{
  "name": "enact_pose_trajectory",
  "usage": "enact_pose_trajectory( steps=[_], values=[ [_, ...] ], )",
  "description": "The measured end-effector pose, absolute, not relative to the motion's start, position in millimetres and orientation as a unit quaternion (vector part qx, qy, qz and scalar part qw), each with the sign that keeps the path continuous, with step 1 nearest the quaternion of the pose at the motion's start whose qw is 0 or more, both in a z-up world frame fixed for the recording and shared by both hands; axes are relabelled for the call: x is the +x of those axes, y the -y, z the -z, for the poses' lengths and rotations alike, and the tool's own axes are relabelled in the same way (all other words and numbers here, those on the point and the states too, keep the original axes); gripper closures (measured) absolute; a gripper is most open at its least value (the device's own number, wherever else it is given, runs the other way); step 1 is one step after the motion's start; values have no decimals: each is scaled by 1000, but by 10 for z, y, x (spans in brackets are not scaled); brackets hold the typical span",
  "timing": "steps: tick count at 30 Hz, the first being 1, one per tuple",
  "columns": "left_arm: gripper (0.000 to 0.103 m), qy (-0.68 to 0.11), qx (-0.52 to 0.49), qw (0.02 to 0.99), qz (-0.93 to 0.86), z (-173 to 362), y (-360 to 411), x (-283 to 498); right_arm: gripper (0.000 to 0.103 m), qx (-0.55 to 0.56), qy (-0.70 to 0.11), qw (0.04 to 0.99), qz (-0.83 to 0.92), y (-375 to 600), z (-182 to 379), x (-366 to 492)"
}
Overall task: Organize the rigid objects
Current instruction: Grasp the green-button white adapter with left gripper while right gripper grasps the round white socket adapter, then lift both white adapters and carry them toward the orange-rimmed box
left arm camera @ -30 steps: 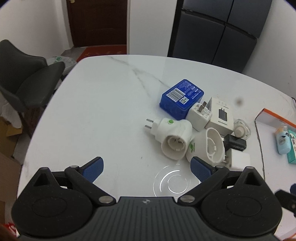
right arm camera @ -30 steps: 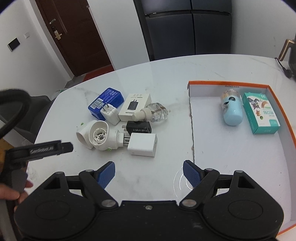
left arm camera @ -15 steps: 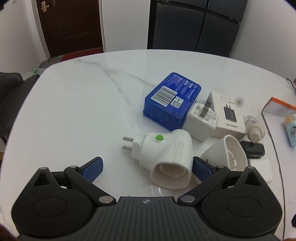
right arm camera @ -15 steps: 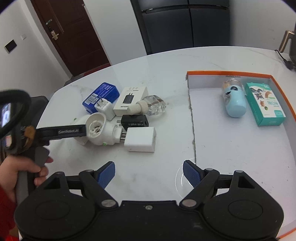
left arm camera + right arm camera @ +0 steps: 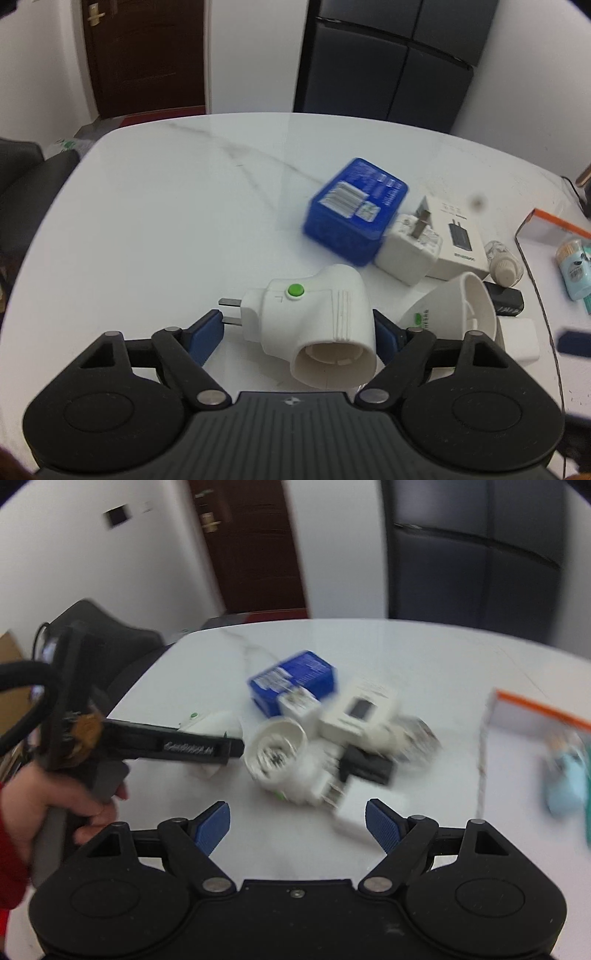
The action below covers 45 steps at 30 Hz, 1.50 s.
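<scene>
A white plug adapter with a green button [image 5: 317, 317] lies on the white table between the open blue fingers of my left gripper [image 5: 295, 332]; whether the pads touch it is unclear. Behind it lie a blue box [image 5: 356, 210], a white charger [image 5: 408, 251], a white charger box [image 5: 456, 232] and a second white socket adapter [image 5: 458, 306]. My right gripper [image 5: 298, 825] is open and empty, above the table in front of the blurred pile [image 5: 314, 738]. The left gripper's body [image 5: 166, 746] shows at the left of the right wrist view.
An orange-rimmed tray [image 5: 535, 709] at the right holds a light blue bottle [image 5: 565, 779] and a teal box. A black adapter [image 5: 506, 302], a small clear bottle [image 5: 504, 258] and a white cube charger [image 5: 517, 339] lie right of the pile. A dark chair [image 5: 26, 177] stands left.
My left gripper has moved forward and down until its fingers flank the green-button adapter. My right gripper has swung left toward the pile, blurring its view.
</scene>
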<state>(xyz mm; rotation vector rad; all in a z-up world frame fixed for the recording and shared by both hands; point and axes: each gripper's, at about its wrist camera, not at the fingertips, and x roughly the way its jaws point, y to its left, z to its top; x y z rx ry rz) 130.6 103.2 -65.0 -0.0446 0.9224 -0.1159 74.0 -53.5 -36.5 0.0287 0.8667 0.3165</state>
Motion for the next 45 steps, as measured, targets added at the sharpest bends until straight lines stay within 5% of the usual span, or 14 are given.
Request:
enact_pose_trajectory(
  steps=[9,11,12,45],
  values=[
    [19,-438,-56,896,41,490,-1320,878,10,-85,-415,880,-215,188,666,1263],
    [19,-439,-62,895,39,497,-1343,843,17,-88,-422,876,-218,167,730,1355],
    [19,-439,-67,895,35,497,-1353,829,28,-90,-429,872,-216,158,769,1394],
    [19,-388,-37,921,7,-168,-489,241,29,47,-401,912,-76,857,-184,245]
  ],
)
